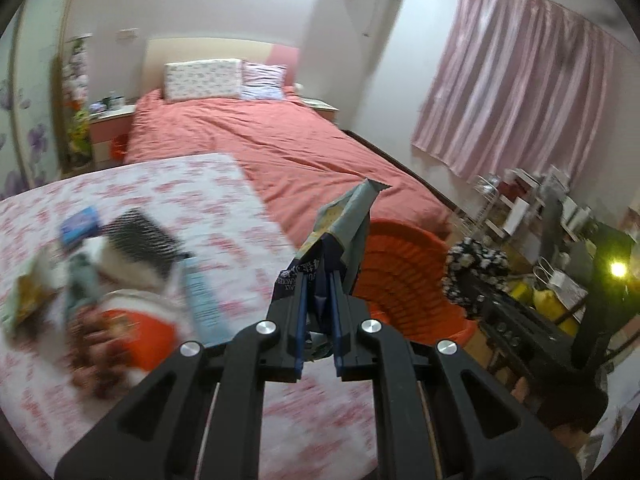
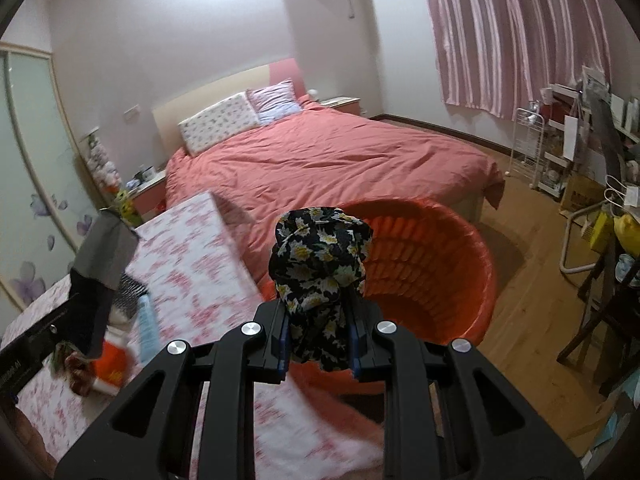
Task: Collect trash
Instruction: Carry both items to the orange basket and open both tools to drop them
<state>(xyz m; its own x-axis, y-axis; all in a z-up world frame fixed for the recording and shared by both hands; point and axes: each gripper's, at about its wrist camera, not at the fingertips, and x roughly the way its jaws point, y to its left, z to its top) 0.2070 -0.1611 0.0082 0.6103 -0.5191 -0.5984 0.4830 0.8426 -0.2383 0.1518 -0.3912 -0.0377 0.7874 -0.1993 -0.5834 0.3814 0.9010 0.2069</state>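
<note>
Left wrist view shows my left gripper (image 1: 319,300) with its fingers clamped on a crumpled snack wrapper (image 1: 342,224), grey and blue with printed lettering, which sticks up from between the pads. I hold it past the right edge of the table (image 1: 168,184), which wears a pink-flowered cloth, with the orange basket (image 1: 404,276) behind it. Blurred on the table near its left edge lie more wrappers (image 1: 28,296), a black hairbrush (image 1: 140,240), a small blue packet (image 1: 80,224) and a red and white packet (image 1: 140,324).

From the right wrist view, my right gripper (image 2: 320,320) has its fingers closed on a bunched black cloth with yellow and white flowers (image 2: 320,256). It hangs over the near rim of the orange basket (image 2: 452,264), which stands on the wooden floor (image 2: 532,320) between the table's far corner and the bed with the red cover (image 2: 340,160). Pink curtains (image 2: 512,32) hang on the far wall.
</note>
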